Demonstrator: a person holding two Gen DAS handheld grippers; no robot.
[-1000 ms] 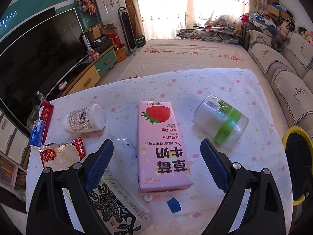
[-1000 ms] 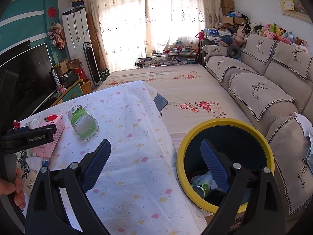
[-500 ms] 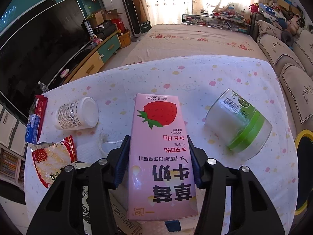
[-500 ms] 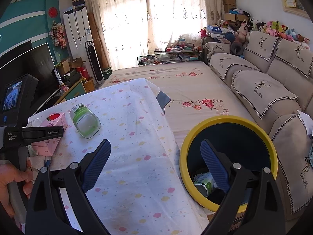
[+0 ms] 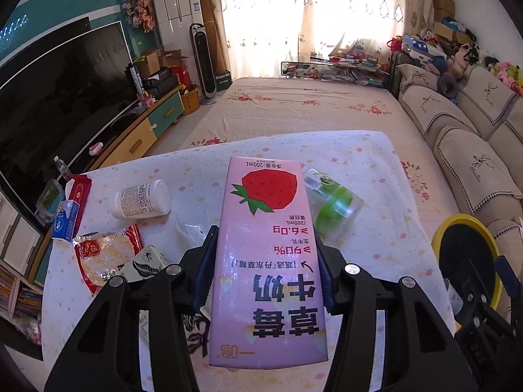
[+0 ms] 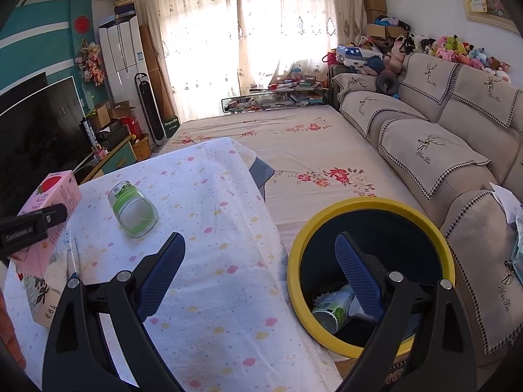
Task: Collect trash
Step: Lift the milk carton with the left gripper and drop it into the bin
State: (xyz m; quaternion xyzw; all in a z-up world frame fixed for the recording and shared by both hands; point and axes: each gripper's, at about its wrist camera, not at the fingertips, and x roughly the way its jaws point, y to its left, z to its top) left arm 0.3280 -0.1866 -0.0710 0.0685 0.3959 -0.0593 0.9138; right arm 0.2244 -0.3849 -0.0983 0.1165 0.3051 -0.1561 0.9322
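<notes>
My left gripper [image 5: 265, 238] is shut on a pink strawberry milk carton [image 5: 268, 254], its pads pressing both long sides. The carton is held off the table [image 5: 359, 170] and also shows at the left edge of the right wrist view [image 6: 52, 189]. My right gripper [image 6: 259, 240] stands open with nothing between its fingers, partly over a yellow-rimmed bin [image 6: 327, 219] beside the table. The bin [image 5: 457, 220] holds a can and other litter. On the table lie a clear cup with a green band [image 5: 333, 209], a white bottle [image 5: 140, 199] and a red snack wrapper [image 5: 104, 261].
A patterned carton [image 5: 143, 261] and a small blue pack [image 5: 65, 220] lie at the table's left side. A sofa [image 6: 441, 150] runs along the right. A television [image 5: 59, 91] stands on the left, and a floral bedspread [image 6: 310, 150] lies beyond the table.
The left gripper's jaws closed onto the pink carton, then raised it off the table. The right gripper has hardly moved.
</notes>
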